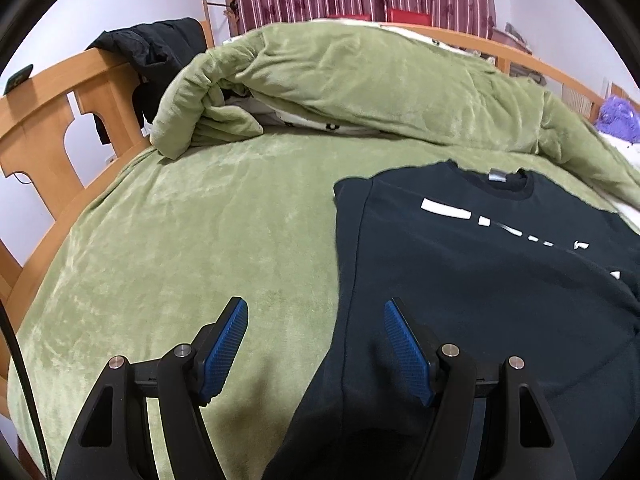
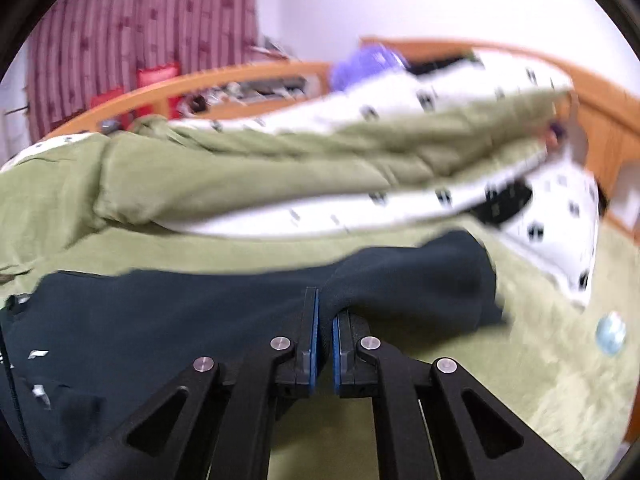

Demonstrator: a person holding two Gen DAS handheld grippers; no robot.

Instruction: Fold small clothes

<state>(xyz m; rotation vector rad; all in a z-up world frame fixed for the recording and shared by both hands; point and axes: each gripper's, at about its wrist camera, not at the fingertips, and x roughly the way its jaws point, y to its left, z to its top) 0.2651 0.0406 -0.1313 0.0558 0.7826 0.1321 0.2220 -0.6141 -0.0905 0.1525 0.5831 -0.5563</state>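
Now carry sleeve (image 2: 420,276), pinched in right gripper (image 2: 325,344), probably inward across shirt (image 1: 460,272); keep left gripper (image 1: 316,344) wide, pressing near edge flat on bed (image 1: 180,260).

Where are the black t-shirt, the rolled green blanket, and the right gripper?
black t-shirt (image 1: 460,272): left wrist view, chest panel.
rolled green blanket (image 1: 340,84): left wrist view, top of the roll.
right gripper (image 2: 324,322): right wrist view, between fingertips clamping shirt fabric.
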